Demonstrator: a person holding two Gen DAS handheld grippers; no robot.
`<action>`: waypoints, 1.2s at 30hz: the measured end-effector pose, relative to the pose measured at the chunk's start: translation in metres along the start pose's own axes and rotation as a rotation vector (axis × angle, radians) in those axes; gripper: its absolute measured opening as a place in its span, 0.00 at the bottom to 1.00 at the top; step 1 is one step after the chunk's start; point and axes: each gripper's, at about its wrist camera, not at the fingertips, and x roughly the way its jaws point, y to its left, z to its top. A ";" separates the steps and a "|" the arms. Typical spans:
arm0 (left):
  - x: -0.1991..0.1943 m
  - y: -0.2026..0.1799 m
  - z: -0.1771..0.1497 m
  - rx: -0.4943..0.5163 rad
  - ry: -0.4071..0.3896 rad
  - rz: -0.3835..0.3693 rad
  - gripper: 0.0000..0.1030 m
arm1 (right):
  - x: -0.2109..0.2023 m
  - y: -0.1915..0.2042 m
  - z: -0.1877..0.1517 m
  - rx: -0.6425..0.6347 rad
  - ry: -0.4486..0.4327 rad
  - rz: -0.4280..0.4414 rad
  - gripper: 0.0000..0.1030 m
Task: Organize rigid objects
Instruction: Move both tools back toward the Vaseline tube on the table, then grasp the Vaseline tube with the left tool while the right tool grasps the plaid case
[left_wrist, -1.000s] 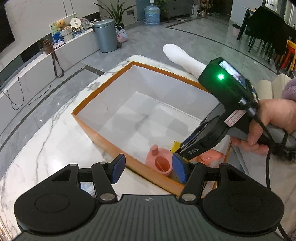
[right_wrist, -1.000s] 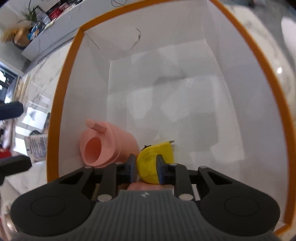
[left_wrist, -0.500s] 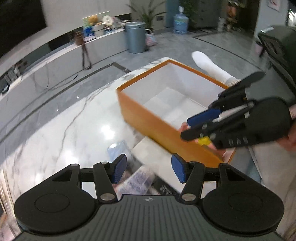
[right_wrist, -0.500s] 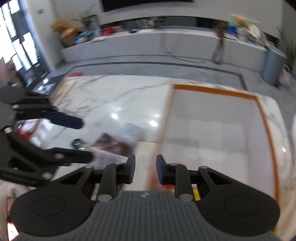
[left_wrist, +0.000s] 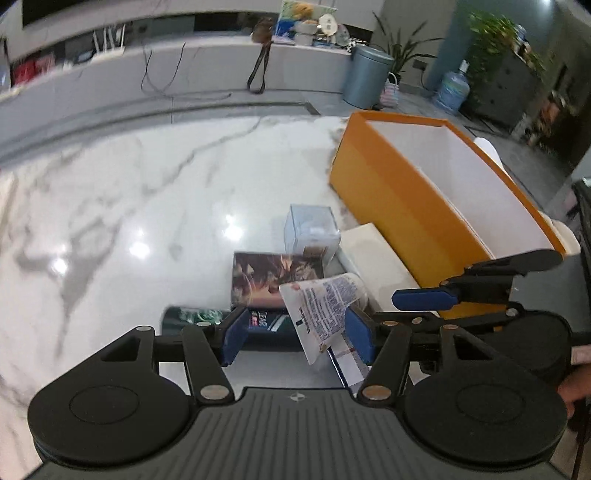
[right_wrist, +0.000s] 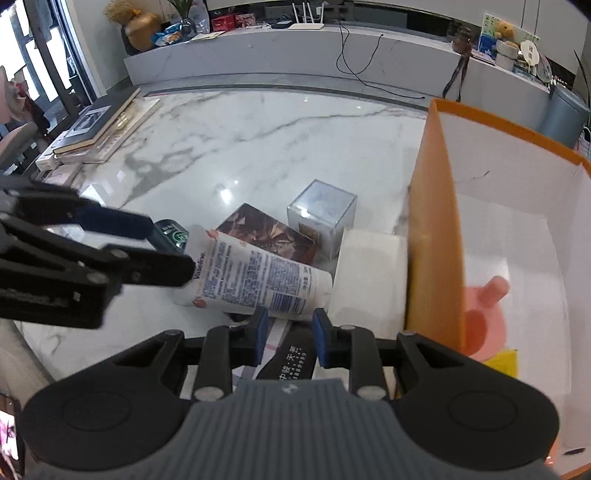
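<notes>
Rigid objects lie heaped on the white marble table (left_wrist: 147, 203): a dark green can (left_wrist: 192, 317), a dark picture-printed box (left_wrist: 273, 277), a white printed lotion tube (right_wrist: 258, 280), a clear plastic cube (left_wrist: 310, 229) and a white block (right_wrist: 369, 273). On the left, the left gripper (left_wrist: 297, 334) tilts steeply down over the can and tube. Its blue jaws are opening wide and grip nothing. Beside it, the right gripper (right_wrist: 290, 332) also points down at the tube's cap end. Its jaws are drawn nearly together and empty. Farther right, the orange cardboard box with a white inside (left_wrist: 399, 206) touches the block and holds a pink plastic cup (right_wrist: 484, 325).
</notes>
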 end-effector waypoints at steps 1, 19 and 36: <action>0.003 0.001 -0.002 -0.012 -0.002 -0.009 0.68 | 0.002 0.001 0.000 -0.004 -0.001 -0.005 0.25; -0.009 -0.016 -0.010 0.041 -0.062 -0.062 0.04 | 0.006 0.011 -0.011 -0.026 -0.062 -0.019 0.43; -0.068 -0.015 -0.046 0.056 0.012 0.080 0.03 | -0.005 0.023 -0.056 0.062 0.003 -0.001 0.67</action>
